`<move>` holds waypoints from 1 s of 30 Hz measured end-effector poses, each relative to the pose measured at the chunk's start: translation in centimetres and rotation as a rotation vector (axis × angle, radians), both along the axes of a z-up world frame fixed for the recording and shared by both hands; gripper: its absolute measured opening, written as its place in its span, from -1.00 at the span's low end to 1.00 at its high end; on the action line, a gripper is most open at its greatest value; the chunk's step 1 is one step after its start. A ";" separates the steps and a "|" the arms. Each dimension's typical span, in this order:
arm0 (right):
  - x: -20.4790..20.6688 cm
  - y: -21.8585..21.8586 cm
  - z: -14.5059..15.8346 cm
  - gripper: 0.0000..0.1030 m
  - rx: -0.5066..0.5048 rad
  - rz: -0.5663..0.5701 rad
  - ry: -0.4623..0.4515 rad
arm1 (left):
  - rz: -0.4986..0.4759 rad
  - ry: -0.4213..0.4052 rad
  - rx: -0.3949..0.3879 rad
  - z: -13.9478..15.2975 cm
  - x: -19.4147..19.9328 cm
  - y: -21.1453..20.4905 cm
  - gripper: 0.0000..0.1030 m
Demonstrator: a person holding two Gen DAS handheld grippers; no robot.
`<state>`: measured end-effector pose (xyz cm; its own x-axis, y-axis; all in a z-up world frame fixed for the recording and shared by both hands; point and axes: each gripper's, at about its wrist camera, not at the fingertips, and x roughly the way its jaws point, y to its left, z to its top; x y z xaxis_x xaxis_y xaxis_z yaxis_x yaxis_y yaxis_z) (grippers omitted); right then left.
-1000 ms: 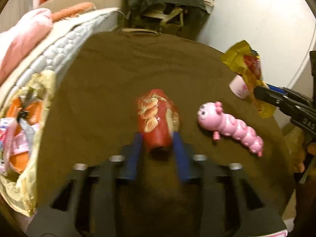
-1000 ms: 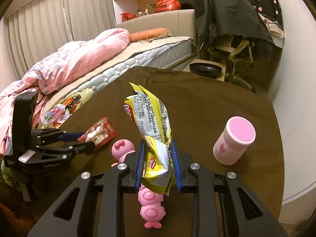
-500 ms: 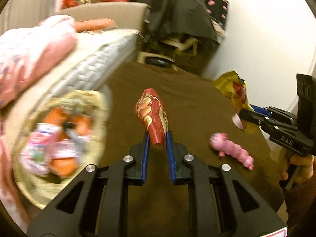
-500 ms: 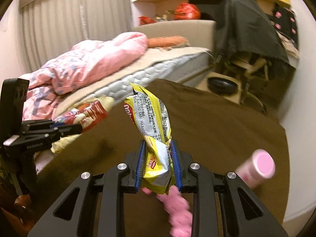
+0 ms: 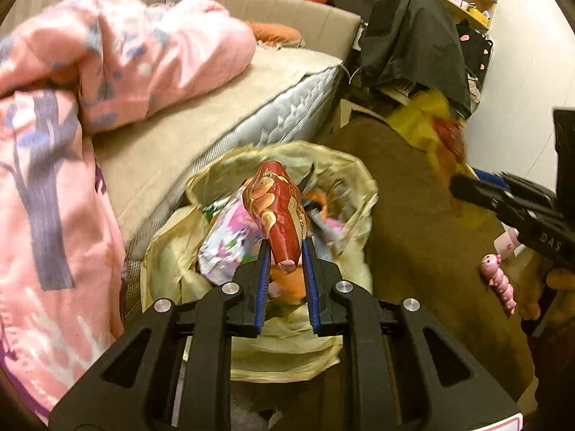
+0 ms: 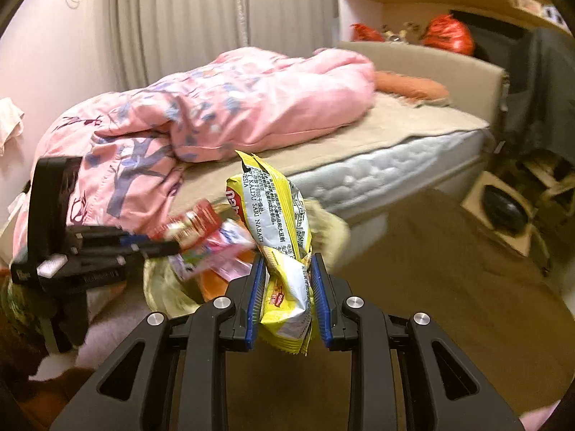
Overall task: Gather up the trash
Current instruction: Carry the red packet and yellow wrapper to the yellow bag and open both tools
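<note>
Left gripper (image 5: 284, 251) clenching red snack wrapper (image 5: 278, 212), glossy, crinkled, hanging over open mouth of yellowish plastic trash bag (image 5: 172, 251) off table's left edge, beside mattress (image 5: 273, 107). Bag already holding colourful wrappers; drop not yet made. Right gripper (image 6: 289, 283) gripping yellow noodle packet (image 6: 280, 230), foil-backed, creased, nearing bag. Pink caterpillar toy (image 5: 499, 283), smooth, segmented, lying near brown-clothed table's (image 5: 413, 233) right edge, likely not trash.

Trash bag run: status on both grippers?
Left gripper shut on red wrapper, over open trash bag. Right gripper shut on yellow wrapper, near the bag. Nothing blocking the bag mouth; pink caterpillar toy on table.
</note>
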<state>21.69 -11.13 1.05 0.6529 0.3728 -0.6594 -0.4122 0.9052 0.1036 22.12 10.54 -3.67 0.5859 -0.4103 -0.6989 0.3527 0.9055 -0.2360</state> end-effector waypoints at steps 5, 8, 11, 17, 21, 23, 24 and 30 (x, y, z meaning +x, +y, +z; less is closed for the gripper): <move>4.5 3.5 -3.5 -0.52 -0.017 0.050 0.090 | -0.011 0.046 0.005 -2.3 1.9 -0.1 -0.68; 6.6 4.6 -5.5 -0.52 -0.069 0.063 0.123 | -0.012 0.065 0.018 -3.5 3.1 -0.3 -0.68; 8.6 5.3 -7.5 -0.52 -0.095 0.064 0.168 | -0.014 0.079 0.035 -4.4 4.2 -0.4 -0.68; 10.7 5.7 -9.5 -0.52 -0.096 0.094 0.257 | -0.021 0.102 0.034 -5.4 5.6 0.0 -0.65; 11.4 5.8 -9.9 -0.52 -0.104 0.111 0.278 | -0.024 0.107 0.027 -5.5 6.2 -0.1 -0.64; 11.6 5.9 -10.0 -0.52 -0.106 0.112 0.286 | -0.024 0.110 0.023 -5.5 6.6 -0.3 -0.64; 11.7 5.9 -10.0 -0.52 -0.109 0.113 0.290 | -0.025 0.110 0.022 -5.6 6.7 -0.4 -0.64; 11.5 6.1 -10.0 -0.52 -0.125 0.120 0.279 | -0.019 0.111 0.014 -5.4 6.6 0.0 -0.56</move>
<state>33.20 -5.02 -8.97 0.3972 0.3409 -0.8521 -0.4878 0.8649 0.1186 28.71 10.49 -9.11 0.4967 -0.4106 -0.7646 0.3420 0.9023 -0.2624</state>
